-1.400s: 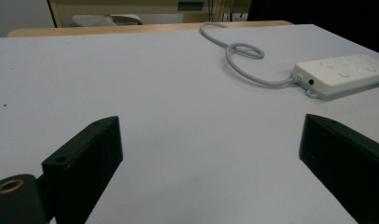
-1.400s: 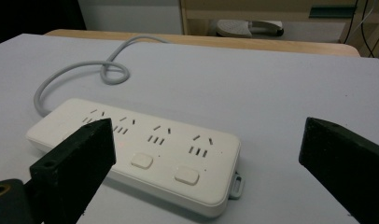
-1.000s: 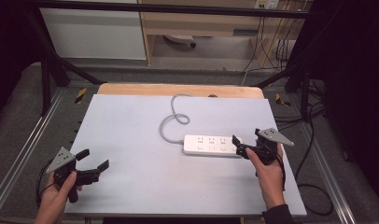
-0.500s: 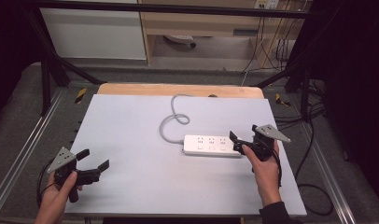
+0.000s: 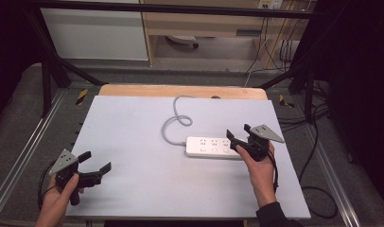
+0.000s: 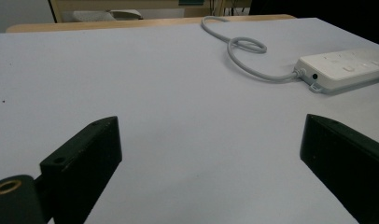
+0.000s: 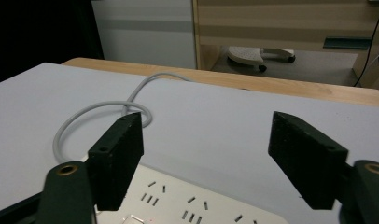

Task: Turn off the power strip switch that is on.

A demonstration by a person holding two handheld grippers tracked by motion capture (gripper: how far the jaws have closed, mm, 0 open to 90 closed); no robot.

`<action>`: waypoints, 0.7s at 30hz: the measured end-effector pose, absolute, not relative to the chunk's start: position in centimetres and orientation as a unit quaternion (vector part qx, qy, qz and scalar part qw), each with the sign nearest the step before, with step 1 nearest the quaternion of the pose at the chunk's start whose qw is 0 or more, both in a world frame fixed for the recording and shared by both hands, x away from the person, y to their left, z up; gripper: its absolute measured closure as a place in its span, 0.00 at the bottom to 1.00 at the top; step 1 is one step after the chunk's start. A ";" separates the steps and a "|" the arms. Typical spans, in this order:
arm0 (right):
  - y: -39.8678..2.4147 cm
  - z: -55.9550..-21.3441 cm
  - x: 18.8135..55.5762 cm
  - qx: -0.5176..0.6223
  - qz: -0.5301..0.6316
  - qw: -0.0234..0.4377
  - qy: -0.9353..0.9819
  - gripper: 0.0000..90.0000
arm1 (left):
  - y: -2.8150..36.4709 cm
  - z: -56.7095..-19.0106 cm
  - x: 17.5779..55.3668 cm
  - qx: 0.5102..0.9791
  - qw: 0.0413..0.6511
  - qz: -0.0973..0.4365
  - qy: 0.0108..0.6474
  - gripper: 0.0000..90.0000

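Over the last second I've eased my right gripper (image 5: pixel 238 135) leftward and slightly up the table, so its spread fingers (image 7: pixel 116 158) now hang over the right end of the white power strip (image 5: pixel 213 147) rather than just beside it.

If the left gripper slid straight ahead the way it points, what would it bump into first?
Probably nothing soon. The left gripper faces bare table; the power strip lies off to one side of its line, though depth is hard to judge.

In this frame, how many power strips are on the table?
1: a white rectangular plastic power strip right of centre on the pale grey table, its right end by the open right gripper.
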State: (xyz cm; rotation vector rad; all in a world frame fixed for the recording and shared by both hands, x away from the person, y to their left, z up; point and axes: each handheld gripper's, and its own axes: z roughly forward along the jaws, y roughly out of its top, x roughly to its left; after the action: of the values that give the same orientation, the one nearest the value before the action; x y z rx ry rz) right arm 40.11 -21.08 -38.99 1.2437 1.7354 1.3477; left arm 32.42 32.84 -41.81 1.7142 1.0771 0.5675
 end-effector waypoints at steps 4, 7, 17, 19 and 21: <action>-20.6 -39.2 40.2 0.466 0.505 0.304 0.659 0.41 | 32.9 -41.8 32.4 0.708 0.497 0.236 0.443 0.06; -20.3 -39.4 40.3 0.466 0.503 0.302 0.662 0.49 | 32.9 -41.8 32.4 0.708 0.497 0.236 0.444 0.06; -19.7 -39.9 40.2 0.453 0.503 0.302 0.671 0.71 | 32.9 -41.8 32.4 0.706 0.499 0.237 0.444 0.06; -19.6 -40.0 40.1 0.451 0.503 0.304 0.672 0.74 | 32.9 -41.8 32.4 0.706 0.498 0.237 0.444 0.06; -19.6 -40.0 40.1 0.446 0.505 0.305 0.673 0.79 | 32.9 -41.8 32.4 0.706 0.499 0.237 0.444 0.06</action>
State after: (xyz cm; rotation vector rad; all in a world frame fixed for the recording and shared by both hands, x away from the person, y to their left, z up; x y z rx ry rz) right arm 40.11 -19.58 -40.05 1.1825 1.7818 1.3383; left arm 32.39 32.89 -41.77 1.7086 1.0738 0.5729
